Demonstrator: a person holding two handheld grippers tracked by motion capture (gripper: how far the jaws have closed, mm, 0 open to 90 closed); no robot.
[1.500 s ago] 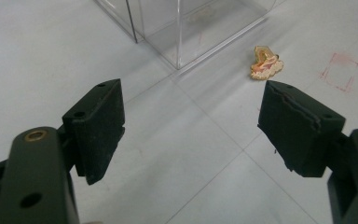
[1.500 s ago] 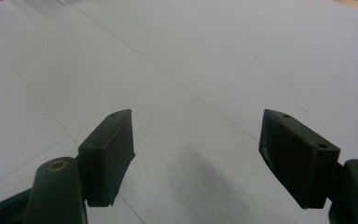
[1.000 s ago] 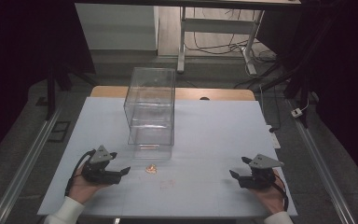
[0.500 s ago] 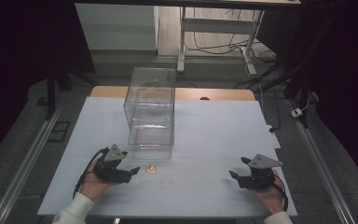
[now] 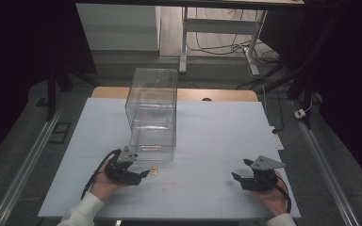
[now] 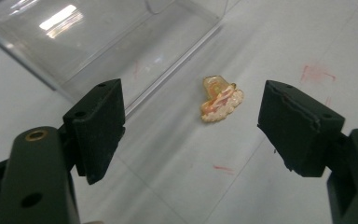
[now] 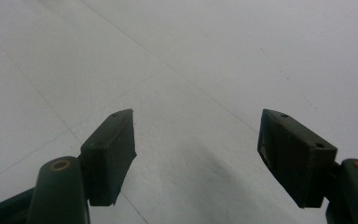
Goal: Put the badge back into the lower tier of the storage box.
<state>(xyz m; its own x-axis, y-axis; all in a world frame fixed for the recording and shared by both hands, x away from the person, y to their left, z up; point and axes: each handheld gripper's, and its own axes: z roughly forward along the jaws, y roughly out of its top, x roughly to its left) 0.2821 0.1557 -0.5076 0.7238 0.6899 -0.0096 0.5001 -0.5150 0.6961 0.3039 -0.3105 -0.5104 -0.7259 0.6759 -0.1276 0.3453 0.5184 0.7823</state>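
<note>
left gripper (image 6: 191,121) has moved up, jaws wide, facing the orange charm (image 6: 220,99).

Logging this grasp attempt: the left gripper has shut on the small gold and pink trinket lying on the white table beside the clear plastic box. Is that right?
Not quite. The left gripper is open: in the left gripper view its jaws stand wide apart, with the small gold and pink trinket untouched ahead of them on the white table, beside the clear plastic box.

Your left tool (image 5: 143,174) moves right across the table (image 5: 217,136) — from well left of the small orange trinket (image 5: 154,170) to just beside it, jaws spread wide around it.
</note>
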